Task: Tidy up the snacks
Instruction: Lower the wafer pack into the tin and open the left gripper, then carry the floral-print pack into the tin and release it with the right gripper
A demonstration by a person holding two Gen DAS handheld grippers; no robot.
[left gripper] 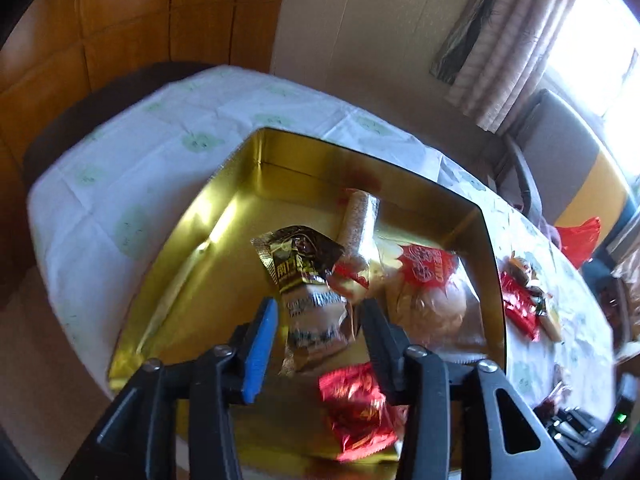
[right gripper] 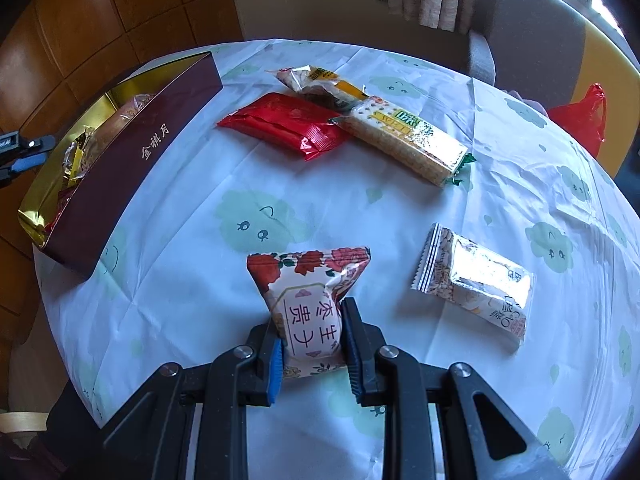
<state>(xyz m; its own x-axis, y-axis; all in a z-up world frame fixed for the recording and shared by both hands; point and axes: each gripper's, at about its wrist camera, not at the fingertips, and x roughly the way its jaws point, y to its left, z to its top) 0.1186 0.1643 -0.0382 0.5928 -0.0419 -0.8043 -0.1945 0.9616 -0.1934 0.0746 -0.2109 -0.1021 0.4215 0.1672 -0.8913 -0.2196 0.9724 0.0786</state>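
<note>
Here, the right claw (right gripper: 312, 344) pinches a crinkly, pillow-shaped floral packet (right gripper: 310, 304).

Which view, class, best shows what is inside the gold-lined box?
The left wrist view: it looks down into the open box, showing several wrapped snacks on its gold floor. The right wrist view shows the box from the side; its maroon wall hides most of the inside, with only a few wrappers peeking over.

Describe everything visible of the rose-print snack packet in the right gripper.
The rose-print packet is a puffy pillow pouch, glossy film, red roses on cream with a framed label of dark red characters. The right gripper pinches its near half from both sides; its crimped far end points away over the tablecloth, apart from other snacks.
</note>
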